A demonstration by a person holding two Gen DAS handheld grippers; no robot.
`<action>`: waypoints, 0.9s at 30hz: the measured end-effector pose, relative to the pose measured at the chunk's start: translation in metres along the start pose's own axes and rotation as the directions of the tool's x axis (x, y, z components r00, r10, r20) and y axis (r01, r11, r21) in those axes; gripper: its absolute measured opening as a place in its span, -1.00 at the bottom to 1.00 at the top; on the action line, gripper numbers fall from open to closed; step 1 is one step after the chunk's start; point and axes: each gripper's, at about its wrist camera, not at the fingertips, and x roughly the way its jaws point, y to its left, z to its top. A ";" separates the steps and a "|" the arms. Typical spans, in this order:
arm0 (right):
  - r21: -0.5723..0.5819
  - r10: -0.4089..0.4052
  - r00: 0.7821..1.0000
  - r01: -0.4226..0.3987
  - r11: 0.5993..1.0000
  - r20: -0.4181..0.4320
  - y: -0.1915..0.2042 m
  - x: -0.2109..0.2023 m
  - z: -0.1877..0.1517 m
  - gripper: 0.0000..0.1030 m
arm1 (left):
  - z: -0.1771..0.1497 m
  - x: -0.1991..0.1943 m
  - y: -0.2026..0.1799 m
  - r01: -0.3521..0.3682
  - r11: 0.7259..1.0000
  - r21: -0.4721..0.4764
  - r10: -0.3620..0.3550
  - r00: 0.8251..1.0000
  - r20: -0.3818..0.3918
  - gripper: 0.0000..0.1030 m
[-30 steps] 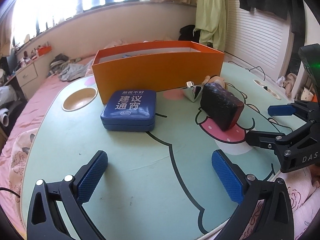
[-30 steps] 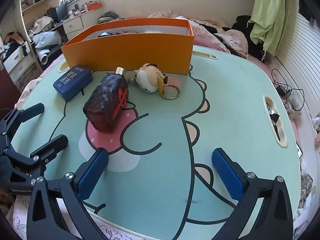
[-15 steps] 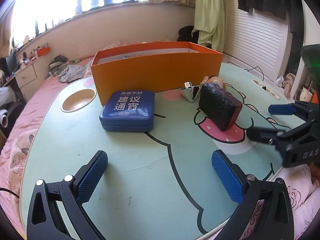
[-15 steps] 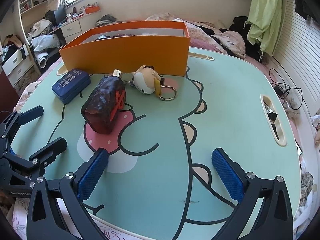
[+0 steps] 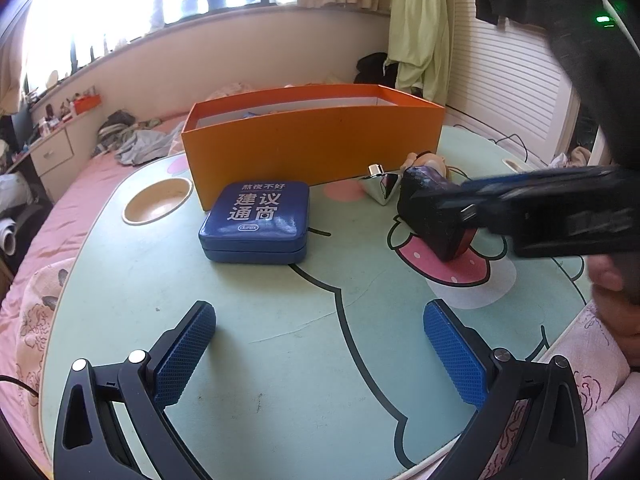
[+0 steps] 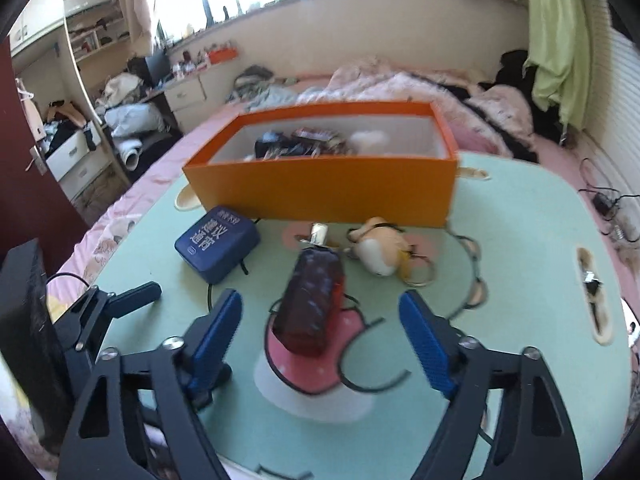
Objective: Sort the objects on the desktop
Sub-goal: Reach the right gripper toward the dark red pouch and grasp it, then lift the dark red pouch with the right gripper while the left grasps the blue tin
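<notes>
Closing around nothing yet, the right gripper [image 6: 320, 336] is straddling the near end of the dark red pouch [image 6: 314, 300], lying lengthwise toward the orange box [image 6: 320, 188] on the worktop [image 6: 520, 280], while the left gripper [image 5: 320, 344] is hanging wide, farther off.

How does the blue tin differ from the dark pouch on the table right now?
The blue tin is flat, square and printed with white characters; the dark pouch is a taller, elongated block, dark maroon with red markings. The tin sits close to the orange box, while the pouch lies nearer, with the closing right claw straddling its near end, pads apparently not touching. Both rest on the green table, outside the box.
</notes>
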 end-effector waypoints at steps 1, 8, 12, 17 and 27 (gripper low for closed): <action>-0.001 0.002 1.000 -0.002 1.000 -0.022 0.002 0.006 0.000 0.13 | 0.000 0.000 0.000 0.000 1.000 0.000 0.000 1.000 0.000 1.00; 0.033 0.084 0.996 -0.085 0.996 0.035 -0.007 -0.002 -0.012 -0.42 | 0.003 0.000 -0.001 0.007 1.000 0.003 -0.007 1.000 0.003 1.00; 0.064 0.103 0.987 -0.112 0.992 0.127 -0.016 -0.022 -0.018 -0.42 | 0.006 -0.002 -0.003 0.007 1.000 0.010 -0.007 1.000 0.007 1.00; 0.102 0.110 0.984 -0.125 0.987 0.141 -0.023 -0.027 -0.023 -0.42 | 0.014 -0.015 0.000 0.069 0.997 0.027 -0.069 0.997 0.026 1.00; 0.126 0.139 0.963 -0.171 0.977 0.229 -0.032 -0.042 -0.024 -0.42 | 0.062 0.010 0.037 0.054 0.998 -0.025 -0.055 0.998 -0.026 0.99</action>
